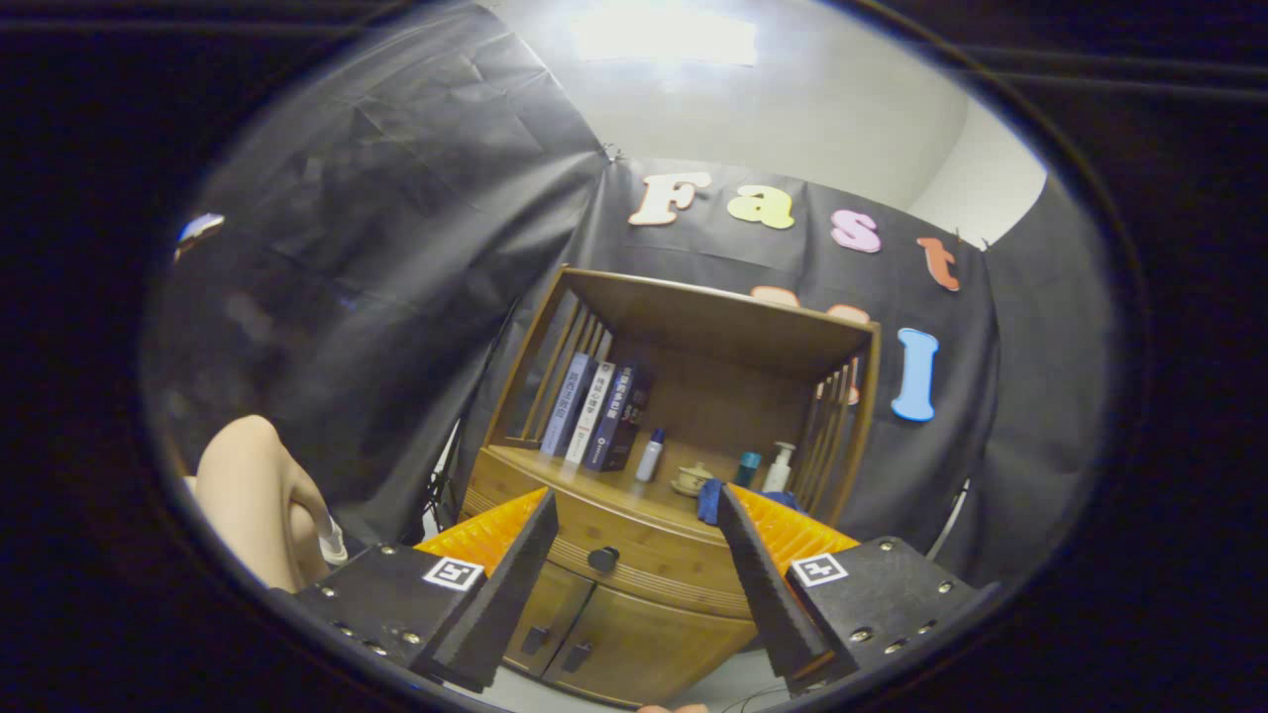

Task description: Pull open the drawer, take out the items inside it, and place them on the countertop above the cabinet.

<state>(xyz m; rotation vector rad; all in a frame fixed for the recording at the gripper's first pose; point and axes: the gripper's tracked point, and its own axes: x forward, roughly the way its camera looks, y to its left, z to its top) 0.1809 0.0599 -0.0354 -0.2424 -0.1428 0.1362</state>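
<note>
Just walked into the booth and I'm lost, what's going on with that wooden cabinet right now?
A person is aiming the hand-held gripper at a wooden cabinet with an open shelf. Its fingers are spread open, framing the closed drawer's dark round knob from a distance, touching nothing. The drawer hasn't been pulled yet. On the countertop stand three upright books, a few small bottles and a blue cloth.

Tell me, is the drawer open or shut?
Shut. The drawer sits flush with the cabinet front, its knob untouched between the open gripper fingers.
</note>
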